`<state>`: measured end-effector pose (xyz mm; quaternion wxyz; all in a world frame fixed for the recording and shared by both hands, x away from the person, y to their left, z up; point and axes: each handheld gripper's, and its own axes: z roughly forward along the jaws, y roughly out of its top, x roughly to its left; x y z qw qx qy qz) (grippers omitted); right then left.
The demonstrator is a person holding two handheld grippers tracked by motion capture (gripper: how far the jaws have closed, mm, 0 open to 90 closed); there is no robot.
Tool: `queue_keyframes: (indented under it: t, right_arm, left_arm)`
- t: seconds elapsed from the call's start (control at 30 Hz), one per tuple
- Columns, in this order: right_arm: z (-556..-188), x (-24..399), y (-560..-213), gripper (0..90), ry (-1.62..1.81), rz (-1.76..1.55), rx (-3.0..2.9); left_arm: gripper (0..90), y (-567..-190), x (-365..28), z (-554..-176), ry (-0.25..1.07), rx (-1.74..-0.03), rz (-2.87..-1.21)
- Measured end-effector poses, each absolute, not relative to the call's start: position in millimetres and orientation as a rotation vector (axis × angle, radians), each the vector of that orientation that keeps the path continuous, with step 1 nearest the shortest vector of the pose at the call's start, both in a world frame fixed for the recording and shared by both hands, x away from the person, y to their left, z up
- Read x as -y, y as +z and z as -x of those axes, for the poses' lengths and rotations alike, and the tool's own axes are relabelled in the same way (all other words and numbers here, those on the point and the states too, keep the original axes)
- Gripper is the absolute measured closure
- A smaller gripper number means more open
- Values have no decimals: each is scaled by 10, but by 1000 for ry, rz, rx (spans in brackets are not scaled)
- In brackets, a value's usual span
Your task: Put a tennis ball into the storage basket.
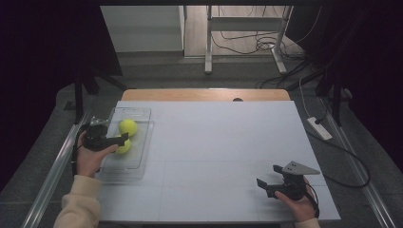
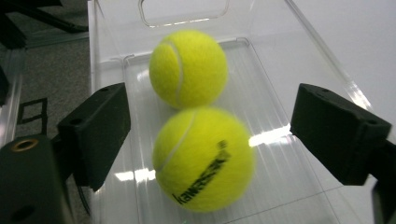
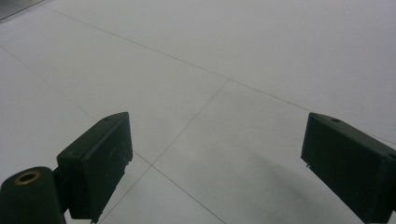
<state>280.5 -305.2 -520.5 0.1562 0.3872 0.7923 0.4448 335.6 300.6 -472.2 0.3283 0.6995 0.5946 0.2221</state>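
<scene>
Two yellow tennis balls lie in a clear plastic tray at the table's left. In the left gripper view the near ball, printed with black lettering, sits between my left gripper's black jaws with a gap on either side; the far ball rests just behind it, touching it. From above, the left gripper reaches into the tray over the near ball, with the far ball beyond. My right gripper hovers open above the bare white tabletop at the front right, nothing between its jaws.
The white tabletop spreads between the two hands. A wooden strip runs along the far edge. Beyond the table are metal frame legs and cables on the floor; a power strip lies to the right.
</scene>
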Motion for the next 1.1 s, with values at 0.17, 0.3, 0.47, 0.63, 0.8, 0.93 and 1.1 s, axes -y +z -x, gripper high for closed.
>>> queue_keyframes:
  t: [0.17,0.3,0.47,0.63,0.8,0.93,1.1]
  right_arm:
    - [-2805,3055,-5204,86,1273,-1109,-2268]
    - [-2806,3060,-5206,86,1272,-1110,-2267]
    - [-2806,3065,-5204,86,1271,-1111,-2265]
    - [-2814,3076,-5203,86,1270,-1114,-2263]
    - [-2831,3070,-5207,86,1275,-1116,-2264]
    - [-2836,3066,-5202,86,1276,-1110,-2264]
    - [-2846,3073,-5205,86,1278,-1114,-2264]
  left_arm:
    - [105,-4695,-2964,-3326,573,-1535,-1820]
    - [106,-4667,-2944,-3300,571,-1513,-1805]
    - [108,-4646,-2921,-3267,554,-1476,-1781]
    - [107,-4649,-2914,-3211,526,-1440,-1752]
    - [110,-4610,-2866,-3130,520,-1385,-1746]
    - [111,-4586,-2810,-3071,493,-1333,-1736]
    - [114,-4563,-2760,-3044,466,-1287,-1723]
